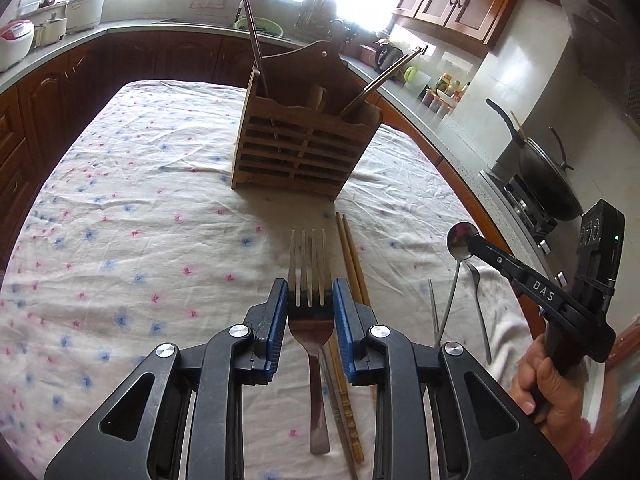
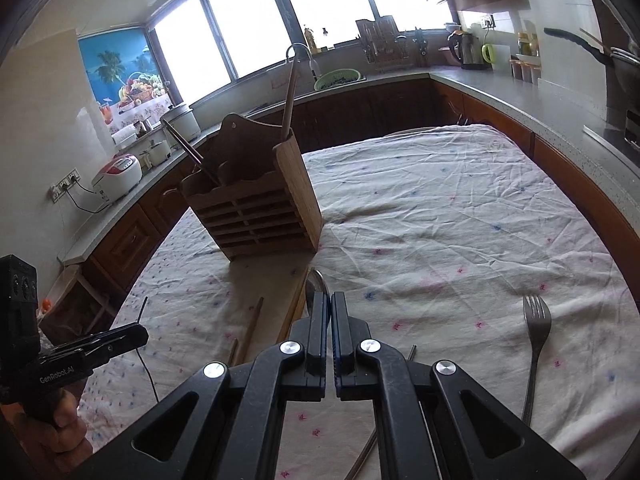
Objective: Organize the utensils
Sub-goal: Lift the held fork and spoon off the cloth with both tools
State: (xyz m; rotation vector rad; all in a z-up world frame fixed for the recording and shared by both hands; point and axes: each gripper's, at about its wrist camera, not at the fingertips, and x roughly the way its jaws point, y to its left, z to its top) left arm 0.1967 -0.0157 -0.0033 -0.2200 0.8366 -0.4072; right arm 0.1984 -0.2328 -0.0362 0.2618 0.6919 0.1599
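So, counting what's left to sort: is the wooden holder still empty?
No: the wooden holder already has long utensils standing in its compartments.

The right tool (image 2: pixel 330 312) hides most of the spoon (image 2: pixel 314 286).

Home kitchen w/ brown wood cupboards (image 1: pixel 452 0). Far past the fingers: sink tap (image 2: pixel 298 50), kettle (image 2: pixel 466 50), rice cooker (image 2: pixel 120 174). Wok (image 1: pixel 548 176) on the stove, off to their right.

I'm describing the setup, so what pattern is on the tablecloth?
The tablecloth is off-white with small pink and blue flowers, clearest in the left wrist view.
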